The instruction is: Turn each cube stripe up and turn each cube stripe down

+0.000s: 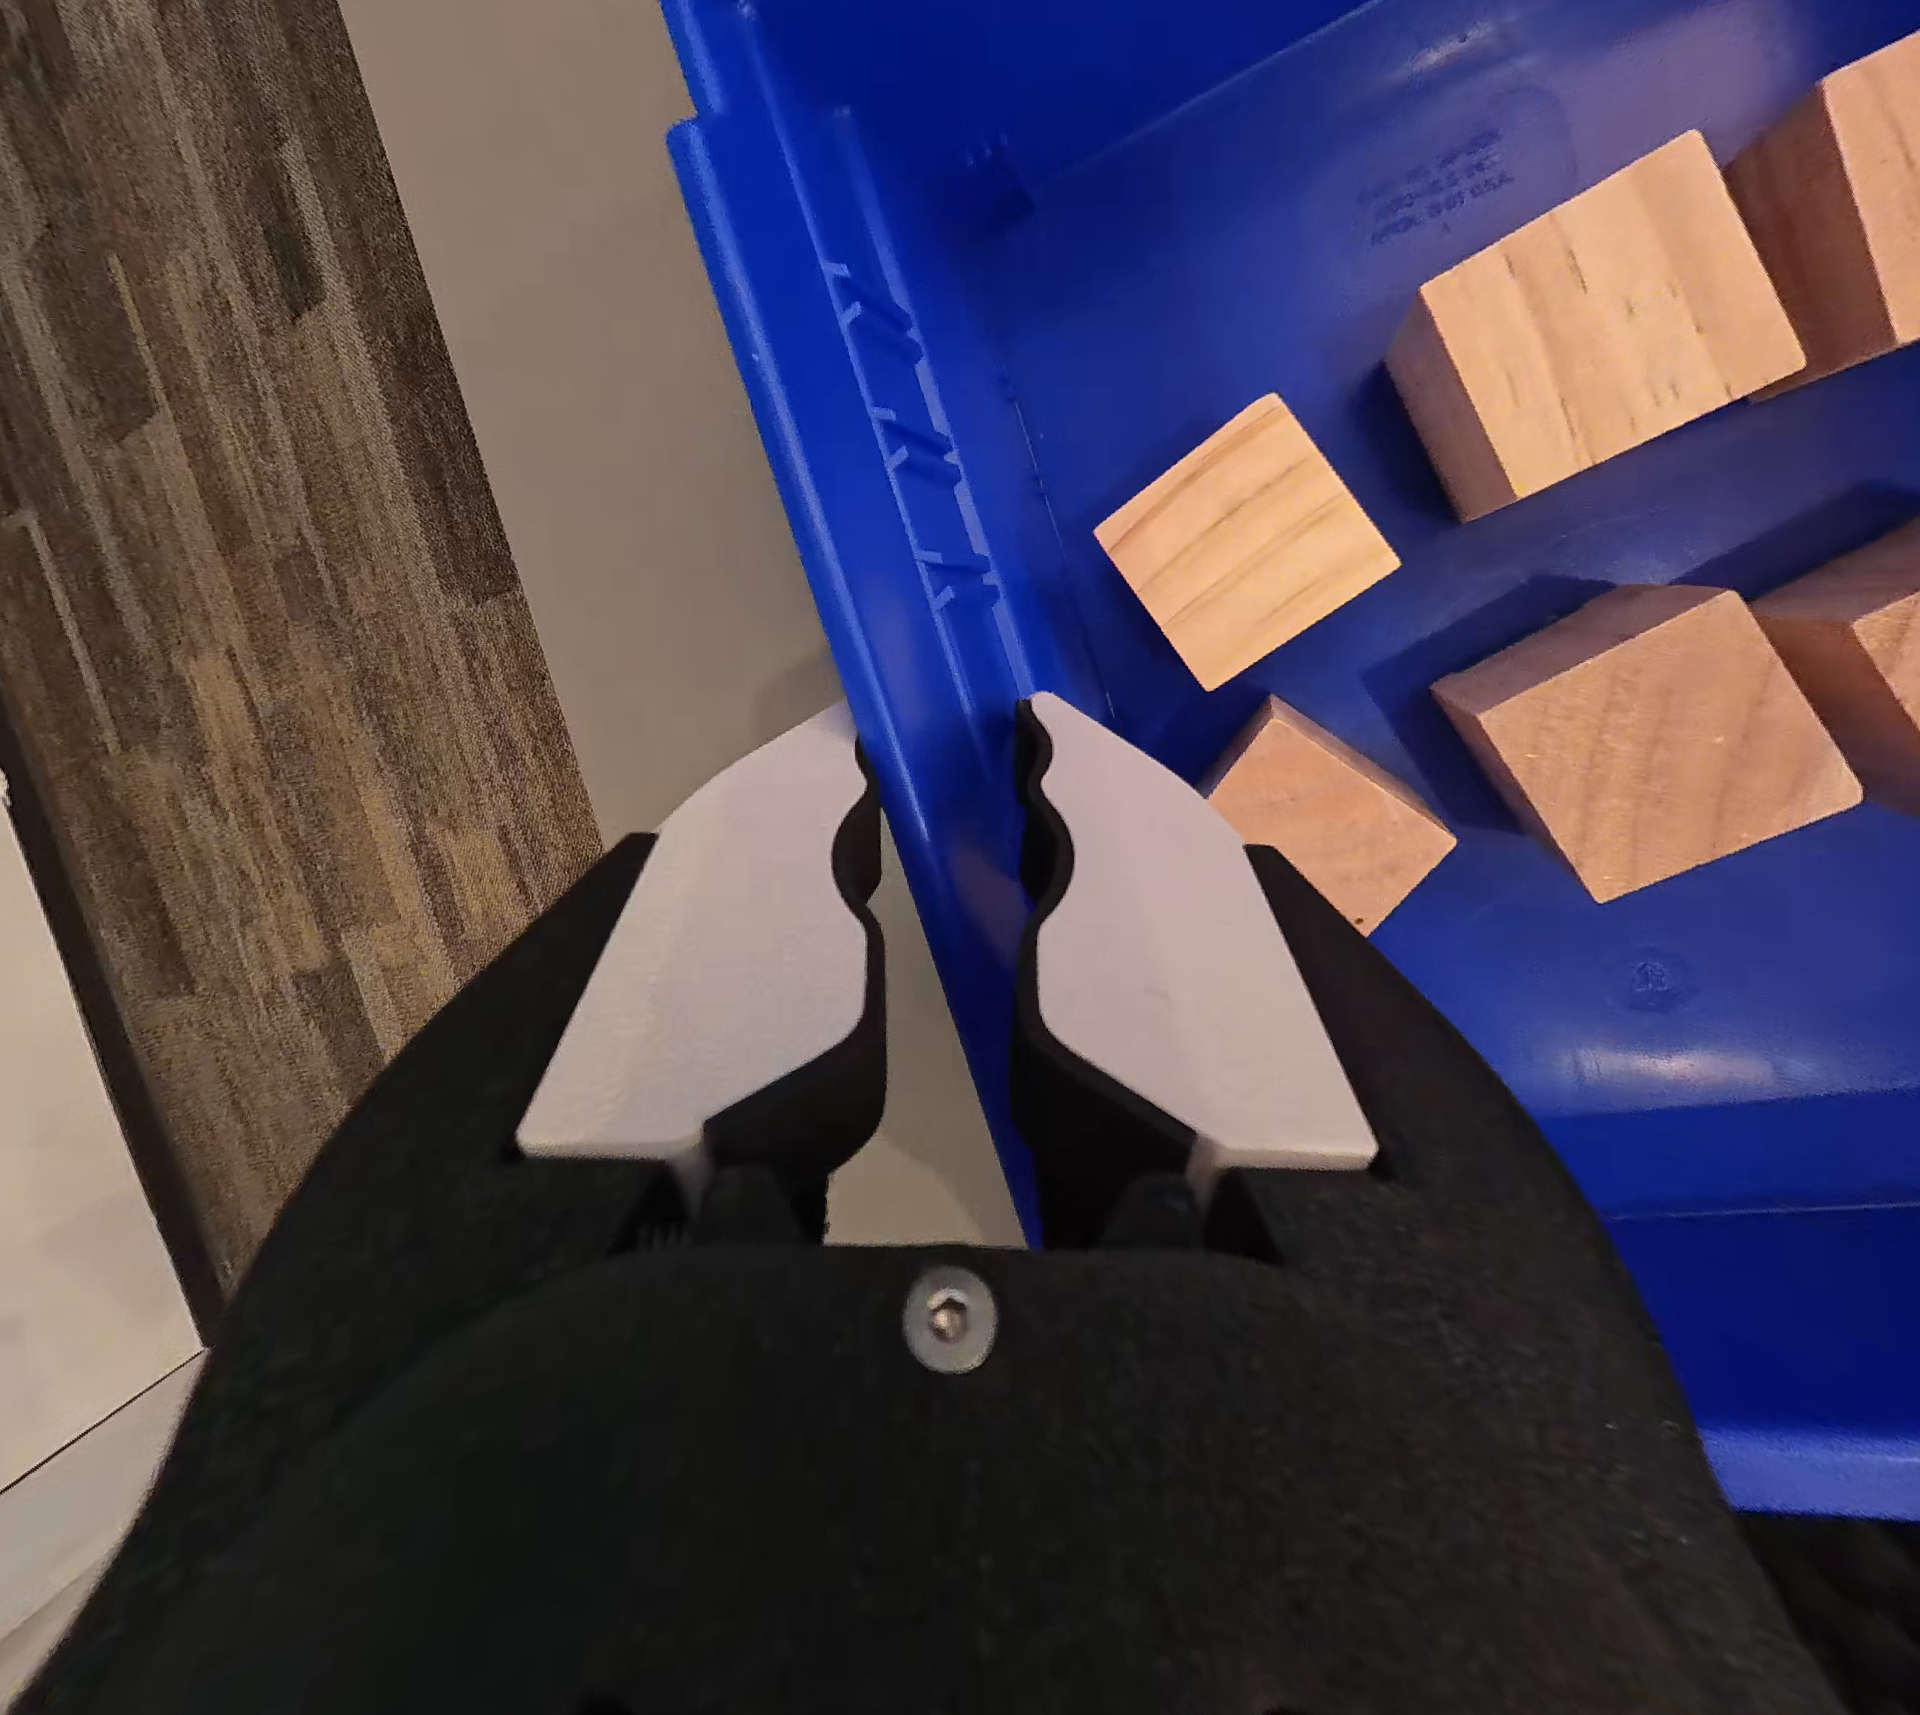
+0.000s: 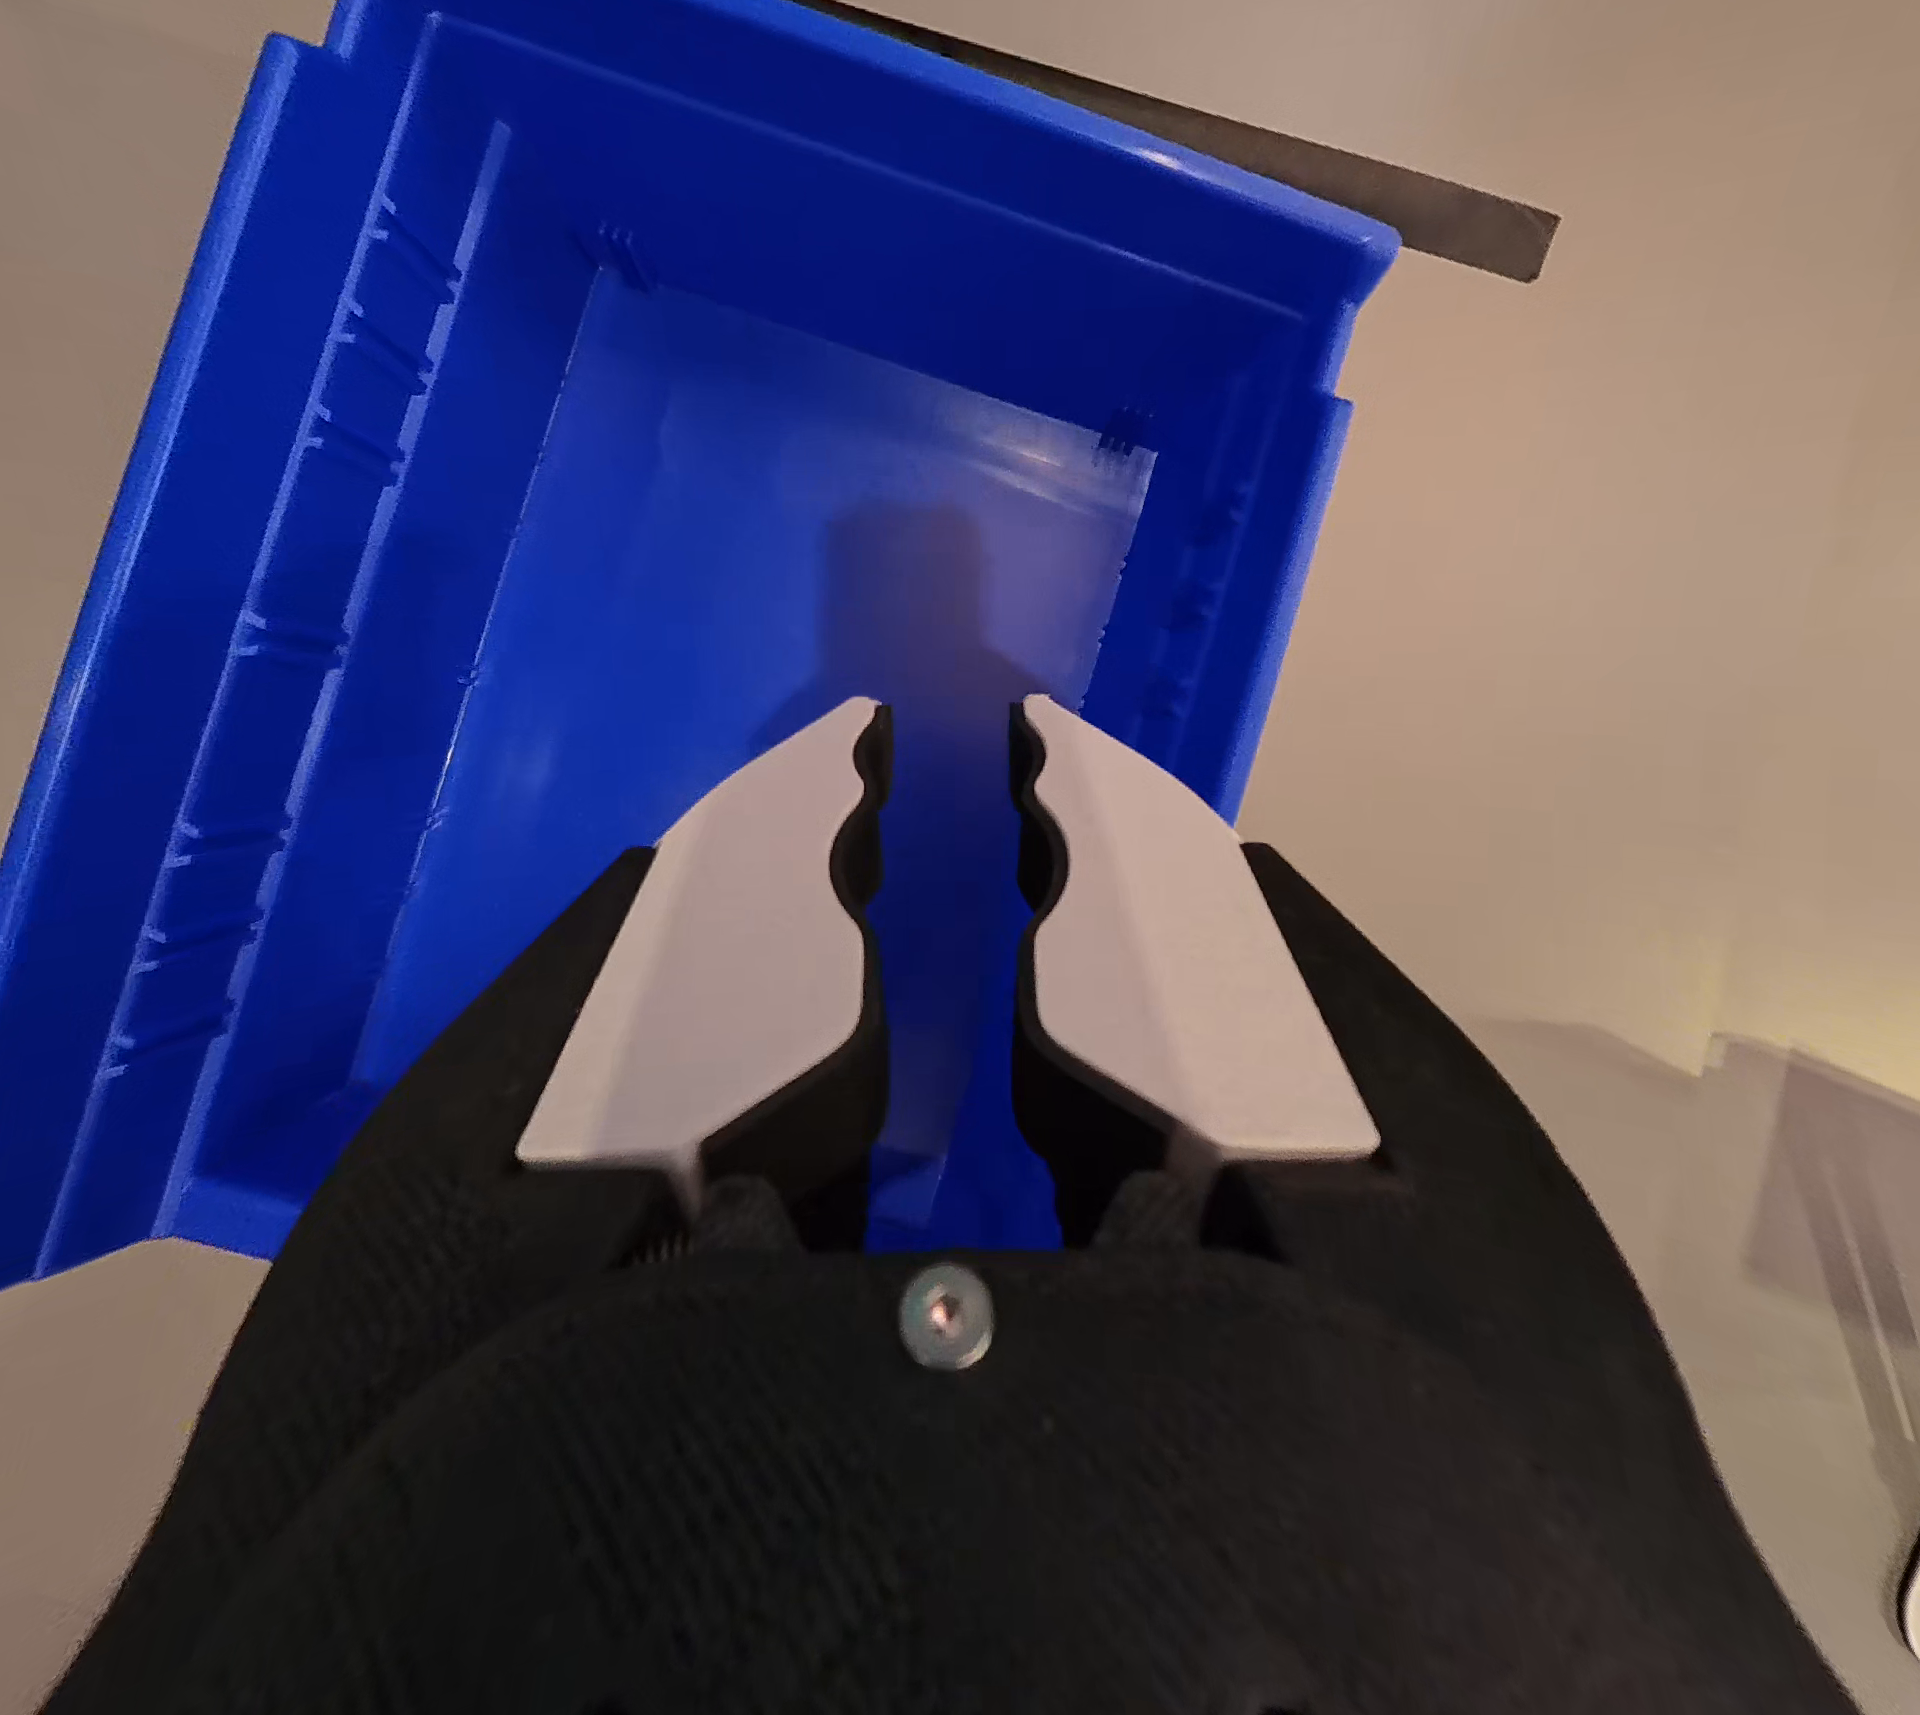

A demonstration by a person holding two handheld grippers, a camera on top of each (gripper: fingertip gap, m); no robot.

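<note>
Smooth wooden cubes [image 1: 1247,538], ribbed plastic bin [image 1: 935,460]

A beige table [image 2: 1558,522] carries what seems 1 blue bin [image 2: 831,138].

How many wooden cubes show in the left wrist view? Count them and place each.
6, all in the blue bin: centre, upper middle, top right edge, lower middle, right edge, beside the right fingertip. More may lie outside the frame.
</note>
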